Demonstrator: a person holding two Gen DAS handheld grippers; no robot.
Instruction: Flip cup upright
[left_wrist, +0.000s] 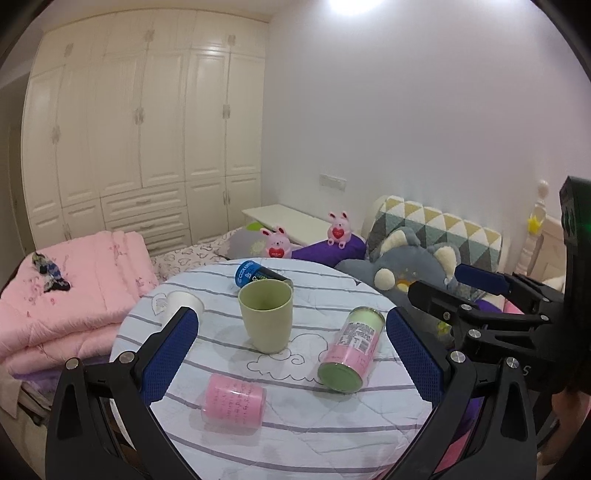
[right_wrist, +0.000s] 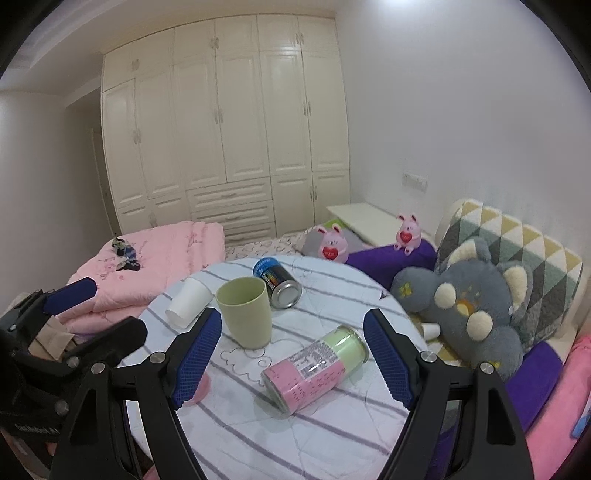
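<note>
A light green cup (left_wrist: 266, 314) stands upright, mouth up, near the middle of the round striped table (left_wrist: 295, 435); it also shows in the right wrist view (right_wrist: 245, 312). A white paper cup (left_wrist: 181, 305) lies on its side at the table's left (right_wrist: 188, 302). My left gripper (left_wrist: 291, 354) is open and empty, held above the table's near edge. My right gripper (right_wrist: 291, 356) is open and empty, above the table in front of a pink and green can (right_wrist: 316, 367). Each gripper shows in the other's view.
A pink and green can (left_wrist: 351, 349) and a blue and black can (left_wrist: 258, 277) lie on their sides. A pink cylinder (left_wrist: 233, 405) lies near the front. Folded pink quilts (left_wrist: 74, 295) sit left; a grey plush toy (right_wrist: 476, 302) and pillows sit right.
</note>
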